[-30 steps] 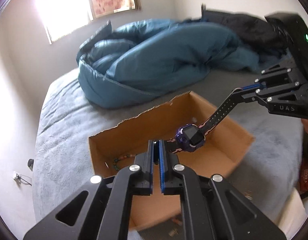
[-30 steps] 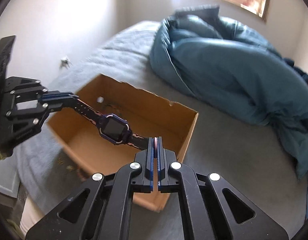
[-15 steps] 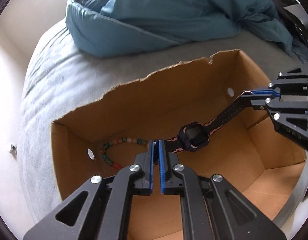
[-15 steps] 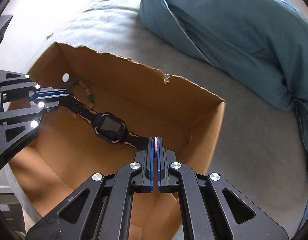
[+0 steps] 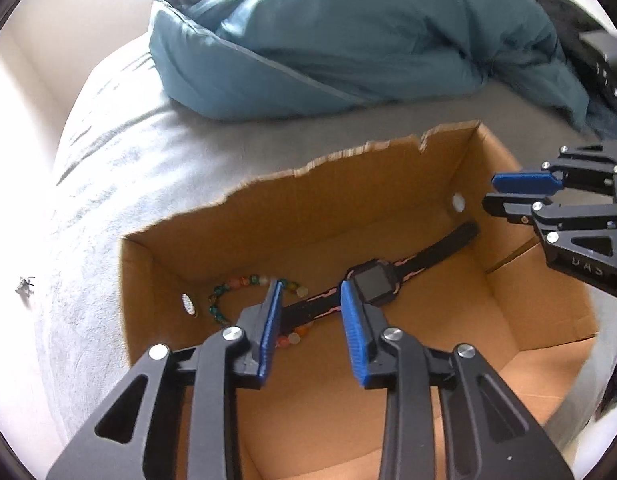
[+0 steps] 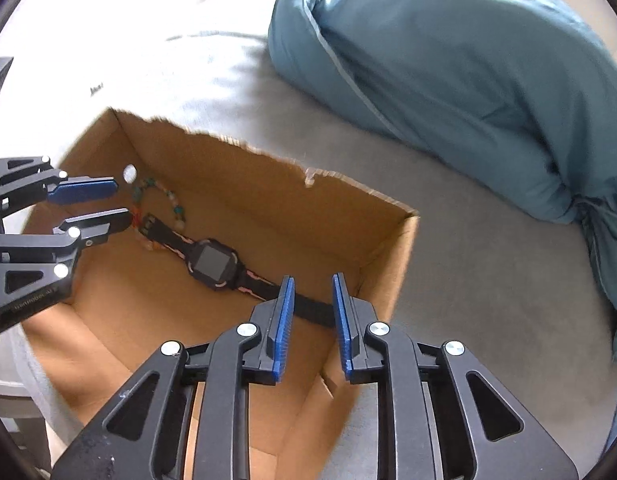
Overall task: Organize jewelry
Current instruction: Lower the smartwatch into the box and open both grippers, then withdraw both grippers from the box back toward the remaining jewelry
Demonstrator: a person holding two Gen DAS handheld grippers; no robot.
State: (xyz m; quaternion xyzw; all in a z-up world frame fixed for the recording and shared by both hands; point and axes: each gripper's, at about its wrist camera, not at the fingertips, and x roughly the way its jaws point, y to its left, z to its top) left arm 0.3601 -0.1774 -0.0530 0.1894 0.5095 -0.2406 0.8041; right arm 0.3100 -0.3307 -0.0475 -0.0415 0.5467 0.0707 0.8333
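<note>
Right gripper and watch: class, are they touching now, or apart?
Apart. In the left wrist view the right gripper is open, with bare cardboard box wall showing between its fingers and the watch strap end.

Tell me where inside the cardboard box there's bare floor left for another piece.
The brown cardboard box has bare floor on the near side of the black-and-pink smartwatch, toward its right corner. The far left corner is crowded: the multicoloured bead bracelet lies under the watch strap.
</note>
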